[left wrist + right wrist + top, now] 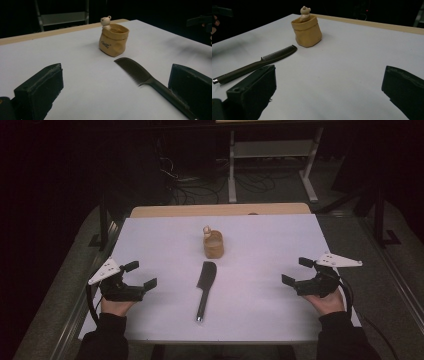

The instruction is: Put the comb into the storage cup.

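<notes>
Left gripper [141,274] and right gripper [297,271] low on table [270,245], jaws spread, empty; comb [206,287] between.

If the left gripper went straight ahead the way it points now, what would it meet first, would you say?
Probably the black comb: the open left gripper faces it, its handle near the right-hand jaw. Depth is uncertain.

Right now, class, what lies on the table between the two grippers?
The comb lies between left gripper and right gripper, clearest in the high view.
</notes>
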`<state>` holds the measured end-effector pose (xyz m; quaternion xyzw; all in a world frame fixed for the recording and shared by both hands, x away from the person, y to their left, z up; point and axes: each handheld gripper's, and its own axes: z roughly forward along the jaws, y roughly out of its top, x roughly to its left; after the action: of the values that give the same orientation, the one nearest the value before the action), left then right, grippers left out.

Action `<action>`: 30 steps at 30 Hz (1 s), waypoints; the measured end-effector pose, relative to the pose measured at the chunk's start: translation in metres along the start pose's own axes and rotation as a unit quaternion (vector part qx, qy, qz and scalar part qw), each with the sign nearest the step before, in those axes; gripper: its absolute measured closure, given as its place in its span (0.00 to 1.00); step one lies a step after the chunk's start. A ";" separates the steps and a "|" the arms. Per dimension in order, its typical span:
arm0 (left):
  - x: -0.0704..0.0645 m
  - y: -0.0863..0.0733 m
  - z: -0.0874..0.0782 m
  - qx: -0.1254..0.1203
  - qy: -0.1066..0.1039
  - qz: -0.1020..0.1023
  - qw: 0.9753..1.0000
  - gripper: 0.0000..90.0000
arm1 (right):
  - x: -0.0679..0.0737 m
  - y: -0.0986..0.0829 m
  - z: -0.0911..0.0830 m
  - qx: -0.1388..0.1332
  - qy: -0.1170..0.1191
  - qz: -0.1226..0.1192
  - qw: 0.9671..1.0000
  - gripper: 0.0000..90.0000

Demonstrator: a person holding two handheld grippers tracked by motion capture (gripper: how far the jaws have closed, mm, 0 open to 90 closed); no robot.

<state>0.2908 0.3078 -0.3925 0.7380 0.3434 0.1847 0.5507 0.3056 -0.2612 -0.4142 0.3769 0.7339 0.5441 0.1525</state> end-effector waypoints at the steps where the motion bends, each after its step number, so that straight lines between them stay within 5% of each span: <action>1: -0.002 0.001 0.001 0.001 -0.002 0.002 1.000 0.00 | 0.000 0.000 0.000 0.001 0.000 0.000 1.000 0.00; 20: -0.033 0.016 0.018 0.014 -0.049 0.030 0.998 0.00 | 0.000 0.000 0.000 0.001 0.001 0.000 1.000 0.00; 30: -0.053 0.021 0.031 0.034 -0.081 0.050 0.995 0.00 | 0.000 0.000 0.001 0.003 0.003 0.001 1.000 0.00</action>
<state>0.2799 0.2456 -0.3775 0.7852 0.2662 0.1399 0.5413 0.3059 -0.2606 -0.4145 0.3764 0.7357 0.5432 0.1486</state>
